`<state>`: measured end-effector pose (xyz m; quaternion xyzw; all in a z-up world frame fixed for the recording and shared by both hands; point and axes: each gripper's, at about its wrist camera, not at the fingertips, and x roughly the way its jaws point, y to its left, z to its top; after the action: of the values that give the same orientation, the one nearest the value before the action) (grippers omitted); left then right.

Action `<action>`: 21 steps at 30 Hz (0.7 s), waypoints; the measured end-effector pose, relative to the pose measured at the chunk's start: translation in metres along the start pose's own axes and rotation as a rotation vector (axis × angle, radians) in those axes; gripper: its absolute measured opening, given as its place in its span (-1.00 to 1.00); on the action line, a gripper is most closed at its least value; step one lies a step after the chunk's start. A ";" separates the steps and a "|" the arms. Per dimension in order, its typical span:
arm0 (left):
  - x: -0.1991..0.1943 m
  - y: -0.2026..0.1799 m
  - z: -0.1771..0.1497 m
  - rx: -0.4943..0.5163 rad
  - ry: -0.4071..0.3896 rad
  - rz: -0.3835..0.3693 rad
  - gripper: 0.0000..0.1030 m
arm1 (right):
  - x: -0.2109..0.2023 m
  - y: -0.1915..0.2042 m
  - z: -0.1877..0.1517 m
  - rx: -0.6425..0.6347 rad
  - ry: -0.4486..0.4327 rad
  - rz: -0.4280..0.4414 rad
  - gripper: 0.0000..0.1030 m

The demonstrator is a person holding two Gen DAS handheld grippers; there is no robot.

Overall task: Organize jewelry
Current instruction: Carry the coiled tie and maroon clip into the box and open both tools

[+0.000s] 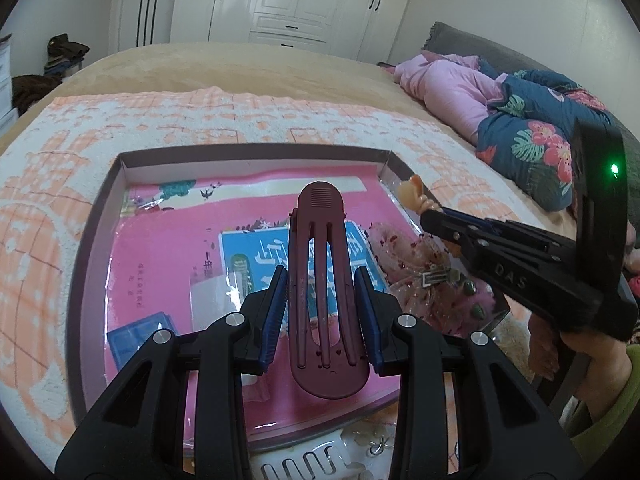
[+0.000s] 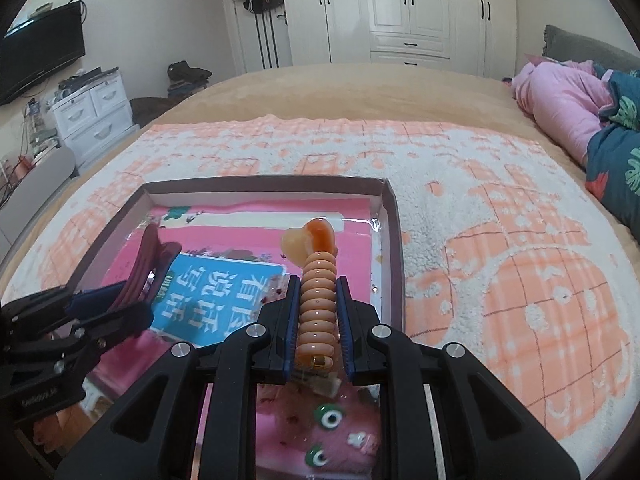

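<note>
A long maroon hair clip (image 1: 322,240) stands upright between blue pads, and my left gripper (image 1: 321,276) is shut on its lower half. It hangs over a shallow brown-rimmed box (image 1: 256,152) lined with a pink plastic-wrapped book (image 1: 168,248). My right gripper (image 2: 318,284) is shut on a peach spiral hair tie (image 2: 318,312) topped by an orange heart charm (image 2: 310,240), over the box's (image 2: 394,240) right side. Each gripper shows in the other's view: the right gripper (image 1: 428,216) with the charm (image 1: 412,190), and the left gripper (image 2: 116,292) with the clip (image 2: 148,256).
The box lies on an orange-and-white towel (image 2: 520,280) spread over a bed. Pink sheer hair pieces with green eye beads (image 2: 328,420) fill the box's near right corner. A white comb-like piece (image 1: 304,464) sits by the near edge. Pink and floral bedding (image 1: 520,128) is piled at the right.
</note>
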<state>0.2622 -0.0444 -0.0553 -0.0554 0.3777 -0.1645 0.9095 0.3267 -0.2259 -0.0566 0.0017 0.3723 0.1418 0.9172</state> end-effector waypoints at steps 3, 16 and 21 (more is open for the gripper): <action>0.004 0.001 -0.002 0.000 0.011 -0.001 -0.49 | 0.006 -0.003 -0.001 0.010 0.012 -0.007 -0.66; 0.013 -0.001 -0.008 0.006 0.050 -0.006 -0.49 | 0.005 -0.008 -0.007 0.026 0.029 0.003 -0.53; 0.012 -0.001 -0.008 0.003 0.052 -0.008 -0.49 | -0.010 -0.011 -0.009 0.041 -0.004 -0.001 -0.40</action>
<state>0.2639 -0.0489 -0.0685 -0.0513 0.4007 -0.1701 0.8988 0.3165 -0.2402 -0.0573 0.0208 0.3733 0.1338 0.9178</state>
